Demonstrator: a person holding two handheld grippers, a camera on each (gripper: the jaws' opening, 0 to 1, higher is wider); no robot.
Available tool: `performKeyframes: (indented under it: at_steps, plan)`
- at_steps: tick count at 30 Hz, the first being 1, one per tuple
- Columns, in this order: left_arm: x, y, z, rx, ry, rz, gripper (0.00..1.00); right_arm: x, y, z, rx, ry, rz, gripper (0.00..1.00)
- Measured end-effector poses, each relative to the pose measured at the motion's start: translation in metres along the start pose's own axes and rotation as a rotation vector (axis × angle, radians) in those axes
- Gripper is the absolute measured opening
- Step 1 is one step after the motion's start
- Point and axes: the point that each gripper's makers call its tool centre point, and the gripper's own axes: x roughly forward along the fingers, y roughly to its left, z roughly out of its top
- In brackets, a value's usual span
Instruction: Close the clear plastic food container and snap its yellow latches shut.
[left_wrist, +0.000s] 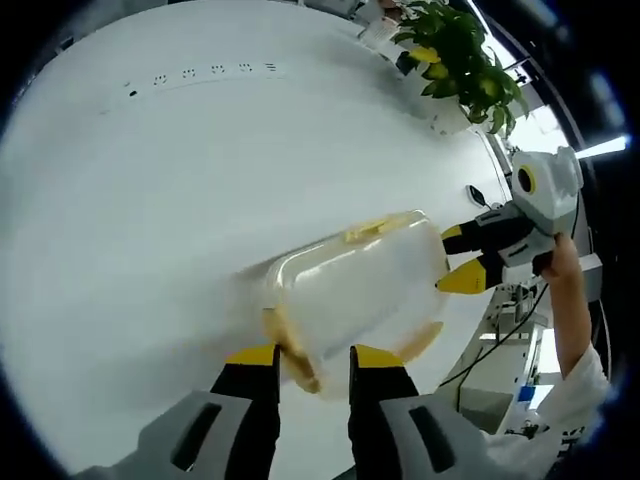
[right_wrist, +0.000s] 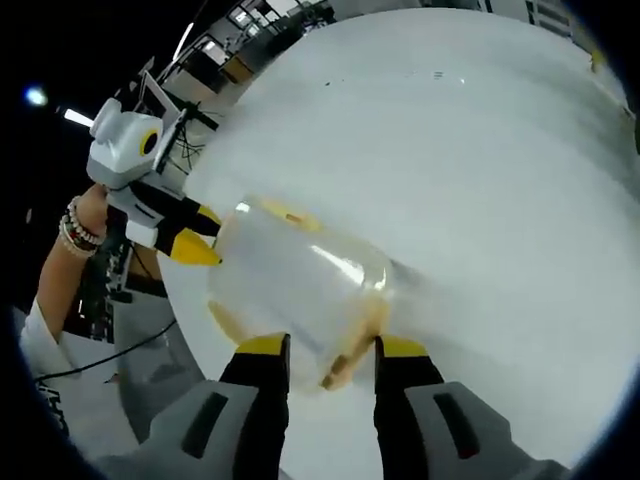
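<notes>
Container (left_wrist: 355, 285) lies on white table (left_wrist: 150, 180), lid down; left gripper (left_wrist: 314, 358) and right gripper (right_wrist: 330, 350) sit at opposite ends, jaws parted astride yellow latches (left_wrist: 290, 350), not clamped; advice: press each latch squarely inward, bracing the far end; snap unconfirmed.

Both tools, left (left_wrist: 314, 358) and right (right_wrist: 331, 346), jaws parted, tips yellow.
</notes>
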Motion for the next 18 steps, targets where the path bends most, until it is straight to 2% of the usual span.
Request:
performKeyframes:
  at_steps: [16,17,18]
  plan:
    - [0.001,0.0,-0.001,-0.039,0.001,-0.01,0.17,0.001,-0.002,0.002,0.008,0.0,0.005,0.28]
    - [0.003,-0.017,0.002,-0.121,-0.014,-0.091,0.15,0.001,-0.002,0.003,0.006,0.002,0.006,0.28]
    - [0.001,0.0,0.0,-0.065,-0.007,-0.035,0.15,0.001,-0.003,0.004,0.009,0.002,0.007,0.28]
